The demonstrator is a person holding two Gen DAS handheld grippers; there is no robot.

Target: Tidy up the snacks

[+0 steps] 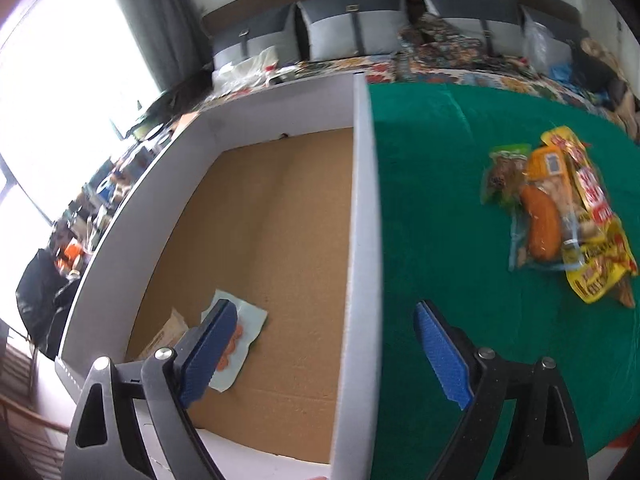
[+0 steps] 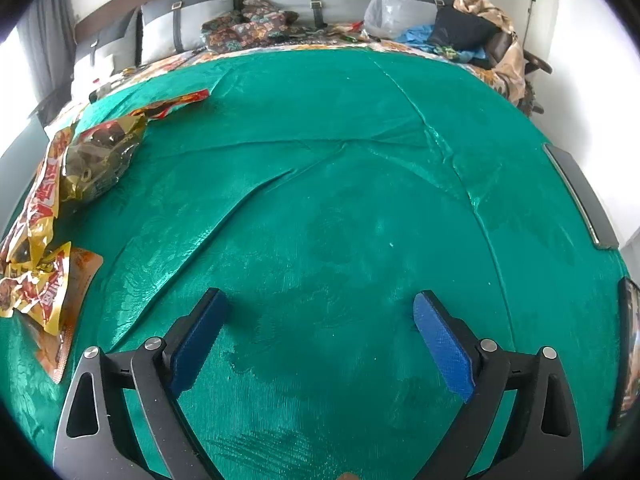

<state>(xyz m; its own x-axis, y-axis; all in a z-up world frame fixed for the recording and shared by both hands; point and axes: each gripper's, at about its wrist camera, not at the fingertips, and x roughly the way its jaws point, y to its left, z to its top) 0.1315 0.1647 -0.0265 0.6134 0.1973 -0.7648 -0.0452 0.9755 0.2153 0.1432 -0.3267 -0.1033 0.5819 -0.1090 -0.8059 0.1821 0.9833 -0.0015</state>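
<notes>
While my left hand-held gripper (image 1: 320,344) hangs wide and empty astride the box wall (image 1: 362,240), the snack pile (image 1: 560,216) lies at right of its frame, long axis running up-down, nearer than to my wide, empty right hand-held gripper (image 2: 320,332).

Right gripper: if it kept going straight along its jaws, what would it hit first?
Probably just the bare green cloth. The right gripper is open with nothing between its jaws, and the snack packets lie well off to the left, though depth is hard to judge.
</notes>
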